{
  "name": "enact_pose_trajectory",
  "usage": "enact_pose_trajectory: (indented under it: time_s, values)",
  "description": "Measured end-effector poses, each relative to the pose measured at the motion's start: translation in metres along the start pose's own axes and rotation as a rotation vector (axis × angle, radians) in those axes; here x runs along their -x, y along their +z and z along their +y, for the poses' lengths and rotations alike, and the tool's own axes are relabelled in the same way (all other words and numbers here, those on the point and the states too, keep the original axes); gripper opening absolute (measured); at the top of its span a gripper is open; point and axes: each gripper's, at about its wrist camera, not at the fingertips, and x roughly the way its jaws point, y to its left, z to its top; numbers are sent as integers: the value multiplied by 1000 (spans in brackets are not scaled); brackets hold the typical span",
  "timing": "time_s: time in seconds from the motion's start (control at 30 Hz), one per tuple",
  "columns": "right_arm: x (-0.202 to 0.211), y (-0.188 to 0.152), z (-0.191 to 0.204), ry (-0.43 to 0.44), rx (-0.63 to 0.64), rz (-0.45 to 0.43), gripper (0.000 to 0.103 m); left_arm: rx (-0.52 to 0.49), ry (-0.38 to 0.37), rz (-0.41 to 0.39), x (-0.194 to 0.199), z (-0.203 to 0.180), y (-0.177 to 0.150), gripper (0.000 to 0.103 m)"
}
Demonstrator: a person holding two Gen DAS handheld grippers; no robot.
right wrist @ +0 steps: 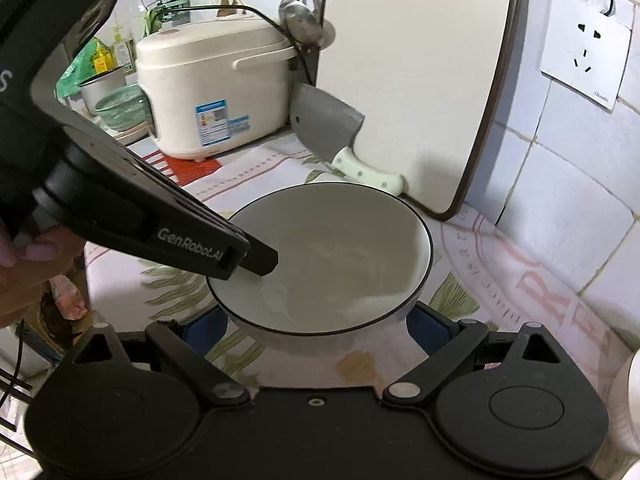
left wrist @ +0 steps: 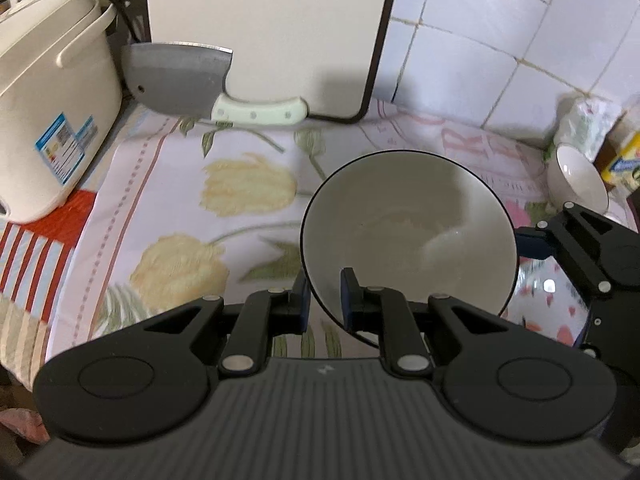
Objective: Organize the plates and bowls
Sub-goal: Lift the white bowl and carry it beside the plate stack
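The dark-rimmed bowl (left wrist: 408, 232) hangs above the flowered cloth of the worktop (left wrist: 168, 208), tilted, and you carry it with both tools. Your left gripper (left wrist: 324, 300) has its jaws clenched on the near rim, one pad inside the bowl and one outside. Your right gripper (right wrist: 316, 328) has its blue pads against either side of the bowl's lower wall, jaws wide and seemingly pressing on it, though the contact itself is partly hidden.

Keep both hands travelling together so the rim does not twist out of the thin left pinch, and level the bowl before setting it down.

A smaller white bowl (left wrist: 576, 176) stands at the worktop's far right, likely the stacking partner. Steer clear of the cleaver (left wrist: 180, 80) leaning against the white board (left wrist: 272, 20) at the back, and of the rice cooker (left wrist: 48, 100) on the left.
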Motion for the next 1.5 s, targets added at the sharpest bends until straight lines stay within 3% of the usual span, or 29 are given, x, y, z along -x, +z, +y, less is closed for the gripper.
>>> enact_pose_trajectory:
  time_s: [0.33, 0.6, 0.93, 1.17, 1.33, 1.5]
  values:
    - [-12, -31, 31, -10, 32, 48, 98, 9, 33, 86, -15, 2, -34, 14]
    - [-27, -41, 34, -17, 50, 87, 97, 18, 58, 90, -28, 2, -45, 14]
    - [-26, -50, 44, -99, 96, 105, 97, 39, 19, 85, -23, -2, -56, 21]
    - [17, -50, 49, -94, 81, 28, 98, 24, 25, 49, 14, -13, -66, 39]
    - [61, -57, 47, -101, 6, -66, 98, -4, 0, 25, 52, -25, -71, 41]
    - [99, -76, 22, -68, -188, -146, 96, -47, -10, 23, 80, -39, -81, 41]
